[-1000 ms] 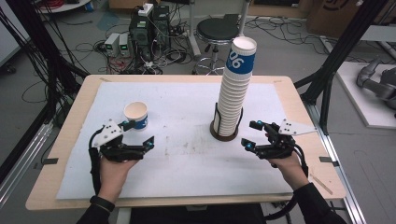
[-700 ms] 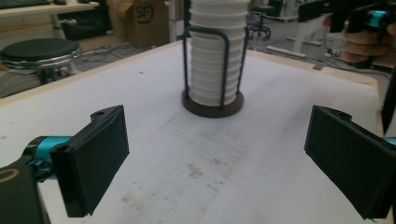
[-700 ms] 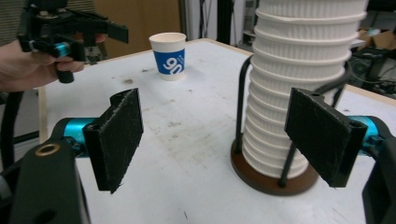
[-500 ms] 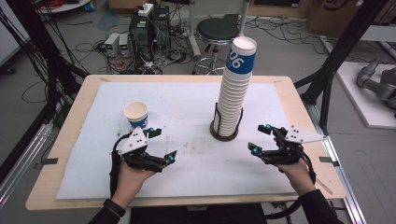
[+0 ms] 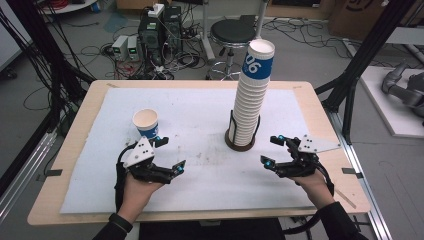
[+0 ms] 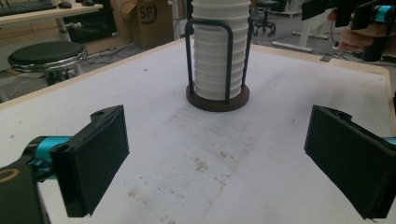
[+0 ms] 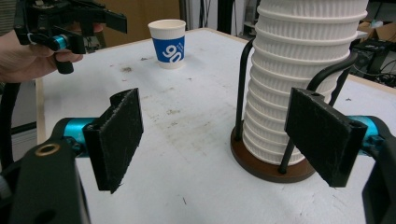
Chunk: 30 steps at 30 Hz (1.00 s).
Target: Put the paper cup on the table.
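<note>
Counter (image 5: 90, 200) with white mat, tall cup stack (image 5: 251, 95) in wire holder on brown base as landmark. One single cup (image 5: 146, 123) already off the stack, upright, well left of the stack, near the mat's left part. Rest of the cups seated in the holder; judged early in the job, one cup dealt out, many left. Nothing gripped right now.

Left gripper (image 5: 170, 156) near-left of the stack, just in front of the single cup, not touching it, jaws spread wide and empty; aimed toward the stack base per left gripper view. Hand under it, forearm in from the bottom edge.

Right gripper (image 5: 274, 150) just right-front of the stack base, jaws spread wide, empty, framing the stack's lower part in right gripper view, no contact visible.
</note>
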Each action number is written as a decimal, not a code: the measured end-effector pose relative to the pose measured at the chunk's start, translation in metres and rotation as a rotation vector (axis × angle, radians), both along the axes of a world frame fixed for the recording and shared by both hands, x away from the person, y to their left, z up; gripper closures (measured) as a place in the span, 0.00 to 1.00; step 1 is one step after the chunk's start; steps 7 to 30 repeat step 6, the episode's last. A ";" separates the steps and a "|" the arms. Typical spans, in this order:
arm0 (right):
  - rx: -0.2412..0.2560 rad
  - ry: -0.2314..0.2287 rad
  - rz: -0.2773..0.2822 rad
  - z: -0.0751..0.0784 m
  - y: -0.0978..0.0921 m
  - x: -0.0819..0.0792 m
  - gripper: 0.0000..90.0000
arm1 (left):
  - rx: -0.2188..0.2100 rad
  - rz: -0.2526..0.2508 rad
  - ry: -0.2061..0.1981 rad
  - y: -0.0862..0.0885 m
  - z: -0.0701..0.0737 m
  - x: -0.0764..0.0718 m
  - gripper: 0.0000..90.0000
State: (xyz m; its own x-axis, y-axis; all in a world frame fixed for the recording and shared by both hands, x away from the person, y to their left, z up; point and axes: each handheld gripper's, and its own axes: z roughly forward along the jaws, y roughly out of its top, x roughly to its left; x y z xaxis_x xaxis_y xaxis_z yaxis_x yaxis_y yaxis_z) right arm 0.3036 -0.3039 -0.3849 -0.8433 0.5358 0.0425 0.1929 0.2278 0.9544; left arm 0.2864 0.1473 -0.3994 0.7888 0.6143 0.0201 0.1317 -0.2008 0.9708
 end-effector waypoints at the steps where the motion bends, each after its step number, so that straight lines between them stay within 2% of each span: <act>1: -0.001 0.000 -0.002 0.000 0.000 0.000 0.22 | 0.000 0.002 0.001 0.000 0.000 0.000 0.07; 6: -0.009 0.009 -0.001 -0.002 0.001 0.003 0.22 | 0.003 0.015 0.009 0.002 -0.002 0.001 0.07; 30: -0.009 0.009 -0.001 -0.002 0.001 0.003 0.22 | 0.003 0.015 0.009 0.002 -0.002 0.001 0.07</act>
